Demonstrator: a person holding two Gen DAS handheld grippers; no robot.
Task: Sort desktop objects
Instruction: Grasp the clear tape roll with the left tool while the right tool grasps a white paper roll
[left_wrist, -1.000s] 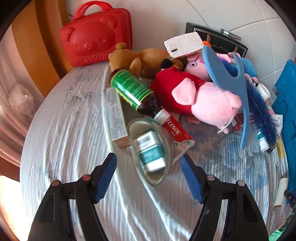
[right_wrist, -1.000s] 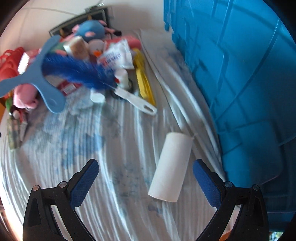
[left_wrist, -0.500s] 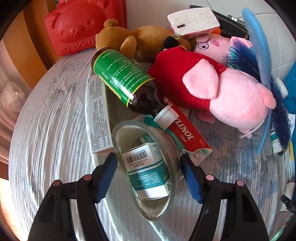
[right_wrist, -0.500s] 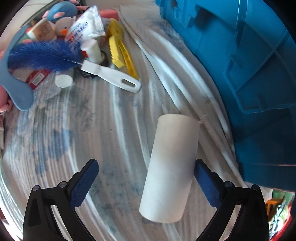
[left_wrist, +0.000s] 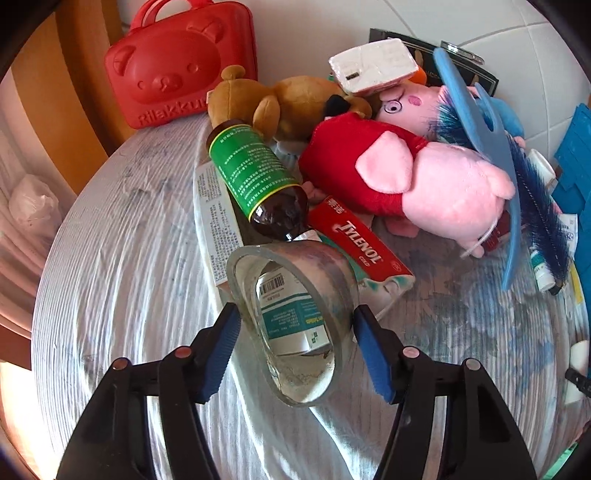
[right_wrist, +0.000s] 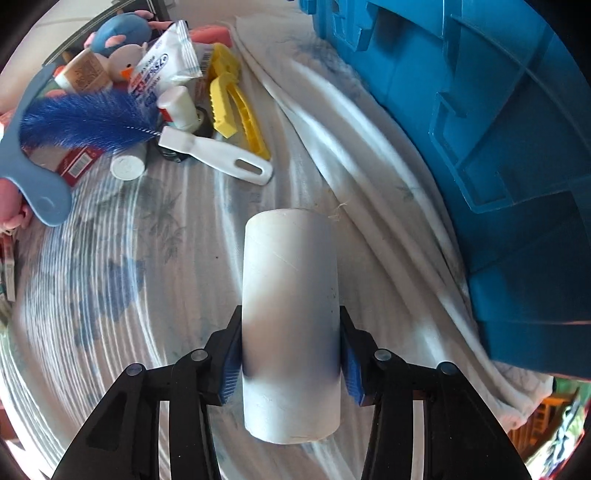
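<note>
Right between the right gripper's (right_wrist: 290, 354) blue pads (right_wrist: 229, 365) sits the white cardboard tube (right_wrist: 291, 317), lying lengthwise along the fingers on the patterned cloth (right_wrist: 110, 280), and the pads press both its flanks near the close end, so this one is clamped. It looks light and hollow, likely to crush if squeezed hard, so a gentle hold across the round wall suits it. Off to the tongs' right rises the blue plastic bin (right_wrist: 480, 122); ahead and left lie a white-handled blue brush (right_wrist: 110, 125) and a yellow clip (right_wrist: 232, 103). Over on the left gripper (left_wrist: 295, 332), a clear tape roll (left_wrist: 295, 317) stands on edge between the pads (left_wrist: 369, 350), which flank it closely; whether they already bite I cannot tell. It looks stiff and smooth, best taken across its outer faces. A teal-and-white box (left_wrist: 291, 317) shows through its hole, with a Tylenol box (left_wrist: 360, 243), brown bottle (left_wrist: 258, 177) and pink pig plush (left_wrist: 424, 177) beyond.
</note>
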